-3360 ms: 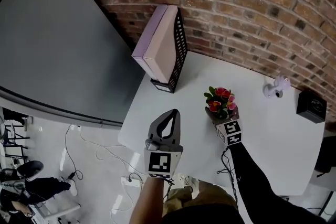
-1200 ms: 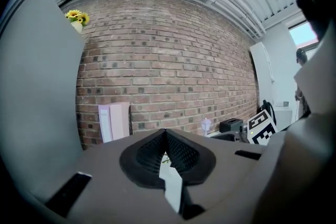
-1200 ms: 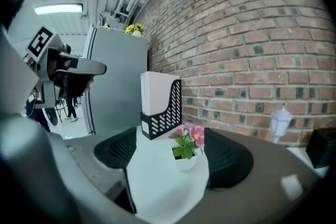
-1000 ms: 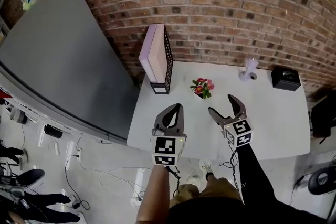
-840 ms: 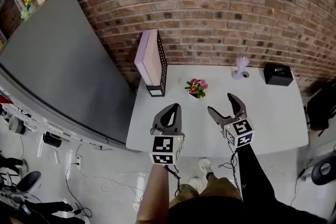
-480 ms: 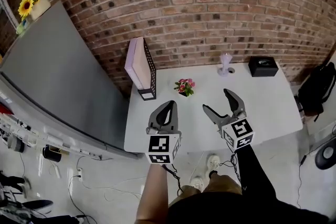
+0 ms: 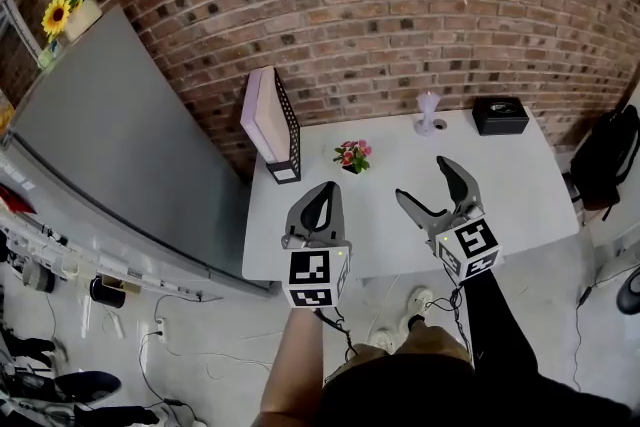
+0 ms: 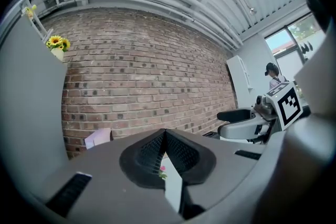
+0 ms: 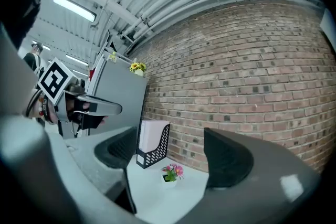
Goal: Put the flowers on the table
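Flowers: the flowers [image 7: 351, 156] stand upright in a small pale pot on the desk [image 7: 500, 185], just beside the file holder [image 7: 270, 125], on the side that faces the black box [image 7: 500, 115]. Nothing touches them.
Task state: judged from this, the placing looks done.
Right claw: the right claw [image 7: 422, 180] hangs over the front part of the desk, farther from the file holder than the flowers are. Its jaws are spread wide and it holds nothing. In the right gripper view the pot sits far off in the gap between them.
Left claw: the left claw [image 7: 323, 189] is level with the file holder but well short of it. Its jaws are pressed together at the tips and it is empty.
Behind: the file holder backs onto the brick wall [image 7: 400, 15]. A small white object [image 7: 428, 112] stands between the file holder and the black box, beyond the flowers.
Risk, tipping: the pot looks small and light with a bushy top. A claw swinging back toward the file holder could clip the blooms and knock it over.
Risk, crowding: a sideways nudge could push the pot against the file holder's mesh side and snag the petals.
Risk, needless regrasp: the right claw points at the pot with its jaws apart. Closing on it again would undo a finished step.
Risk, falling off: unlikely, since the pot stands about as far back as the file holder, away from the front edge.
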`<state>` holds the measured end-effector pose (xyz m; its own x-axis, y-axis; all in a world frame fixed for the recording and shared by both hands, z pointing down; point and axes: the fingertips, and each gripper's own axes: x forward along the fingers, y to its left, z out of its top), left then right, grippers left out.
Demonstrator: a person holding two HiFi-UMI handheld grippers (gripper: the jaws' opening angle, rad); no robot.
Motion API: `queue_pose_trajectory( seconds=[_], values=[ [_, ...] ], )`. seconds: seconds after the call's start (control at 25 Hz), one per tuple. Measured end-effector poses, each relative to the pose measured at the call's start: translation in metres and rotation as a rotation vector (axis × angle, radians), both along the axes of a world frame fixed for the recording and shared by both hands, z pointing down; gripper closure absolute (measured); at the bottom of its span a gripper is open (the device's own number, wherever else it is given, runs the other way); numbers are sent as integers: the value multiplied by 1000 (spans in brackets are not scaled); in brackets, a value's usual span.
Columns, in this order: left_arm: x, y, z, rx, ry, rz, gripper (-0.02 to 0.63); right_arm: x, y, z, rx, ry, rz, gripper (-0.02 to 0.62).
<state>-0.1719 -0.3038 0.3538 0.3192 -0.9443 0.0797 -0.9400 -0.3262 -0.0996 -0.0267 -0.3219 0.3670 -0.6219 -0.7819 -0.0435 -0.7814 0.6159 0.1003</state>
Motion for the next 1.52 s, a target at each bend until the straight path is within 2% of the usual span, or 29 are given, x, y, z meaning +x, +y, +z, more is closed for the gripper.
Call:
queue_pose_trajectory(
  seconds=[0.24, 0.4, 0.68, 0.72, 0.8, 0.92, 0.96, 1.52],
  values=[
    [5, 6, 3, 2, -17, 9, 600, -1, 6, 1, -2, 12, -23, 201],
    [1, 8, 1, 4, -21, 0, 600, -6, 11, -6, -10, -42, -61, 202],
    [-2, 9, 5, -1, -15, -5, 600, -15, 13, -1, -26, -7, -80, 235],
    [-1, 10, 5, 0, -15, -3, 600, -15, 14, -1, -27, -4, -79, 283],
    [-1, 11, 4, 1, -16, 0, 600, -14, 14, 0, -25, 5, -68, 337],
    [-1, 12, 4, 4, -16, 6, 600, -10, 13, 0, -24, -5, -39, 567],
    [-1, 12, 4, 5, -16, 7, 600, -9, 12, 0, -26, -13, -37, 595],
    [-10, 16, 3, 15, -19, 13, 600, -18, 16, 2, -27, -34, -55, 595]
  ],
)
